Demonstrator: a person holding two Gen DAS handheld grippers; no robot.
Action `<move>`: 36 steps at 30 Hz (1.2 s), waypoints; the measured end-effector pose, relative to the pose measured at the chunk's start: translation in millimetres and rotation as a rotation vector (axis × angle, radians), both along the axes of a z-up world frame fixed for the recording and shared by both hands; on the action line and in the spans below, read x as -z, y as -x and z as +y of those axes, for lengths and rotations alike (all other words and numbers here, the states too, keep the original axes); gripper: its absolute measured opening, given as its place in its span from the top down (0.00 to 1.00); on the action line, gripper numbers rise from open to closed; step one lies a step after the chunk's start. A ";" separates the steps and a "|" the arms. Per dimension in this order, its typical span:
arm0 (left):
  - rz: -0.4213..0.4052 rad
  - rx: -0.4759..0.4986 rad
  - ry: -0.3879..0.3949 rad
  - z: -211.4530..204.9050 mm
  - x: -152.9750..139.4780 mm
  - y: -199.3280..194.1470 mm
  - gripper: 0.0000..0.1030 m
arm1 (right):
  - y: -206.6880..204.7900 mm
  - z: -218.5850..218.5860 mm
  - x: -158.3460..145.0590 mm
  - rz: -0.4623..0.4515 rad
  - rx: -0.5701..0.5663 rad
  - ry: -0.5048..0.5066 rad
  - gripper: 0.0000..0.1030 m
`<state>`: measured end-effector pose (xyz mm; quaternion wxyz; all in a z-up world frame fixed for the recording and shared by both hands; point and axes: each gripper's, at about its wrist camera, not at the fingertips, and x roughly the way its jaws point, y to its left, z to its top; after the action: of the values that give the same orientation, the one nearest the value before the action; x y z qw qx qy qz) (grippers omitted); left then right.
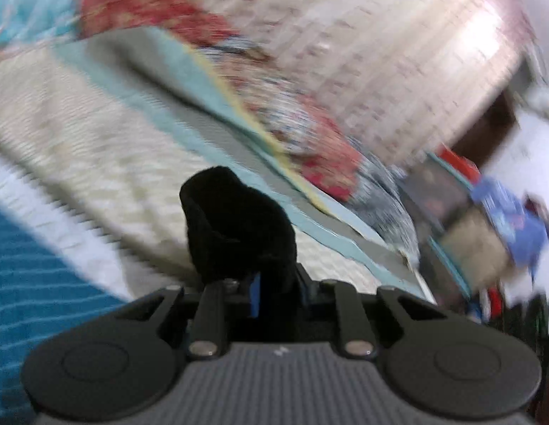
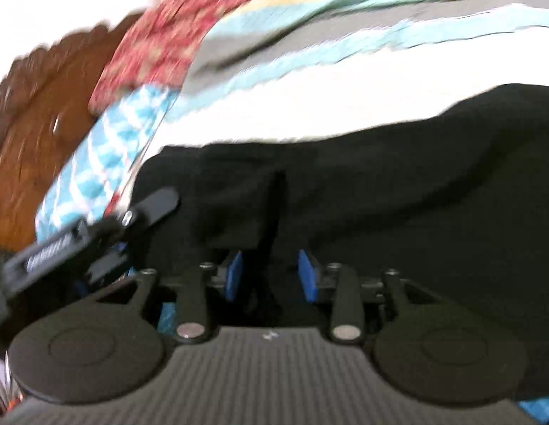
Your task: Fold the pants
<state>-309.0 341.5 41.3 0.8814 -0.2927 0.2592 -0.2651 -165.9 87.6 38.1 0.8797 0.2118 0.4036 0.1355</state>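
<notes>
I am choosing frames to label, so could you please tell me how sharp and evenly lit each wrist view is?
Left wrist view: background bedding streaked with motion blur; the bunched black fabric pants in the left claw stay fairly sharp; glare upper right. Right wrist view: blurred throughout, white washout at upper left, the pants nearly featureless black, right claw body sharper.

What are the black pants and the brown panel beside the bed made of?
Black pants: soft matte fabric, probably a fleece or knit; the tuft in the left gripper looks fuzzy at its edges. Brown panel: looks like glossy varnished wood, with a bright highlight. Blur leaves both uncertain.
</notes>
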 end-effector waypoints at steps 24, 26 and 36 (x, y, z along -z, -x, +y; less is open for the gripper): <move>0.078 0.026 -0.057 10.5 -2.6 36.0 0.33 | 51.7 -95.6 19.5 0.019 0.339 -0.286 0.41; 0.107 0.034 -0.036 8.1 4.8 33.4 0.33 | 53.4 -89.0 19.2 0.027 0.316 -0.282 0.41; 0.172 0.062 -0.286 -52.9 1.8 21.0 0.26 | 54.1 -80.0 14.2 0.031 0.273 -0.274 0.31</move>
<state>-330.0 288.6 39.5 0.8801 -0.1777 0.3777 -0.2262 -220.0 7.6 24.0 0.8464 0.3846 0.3626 0.0652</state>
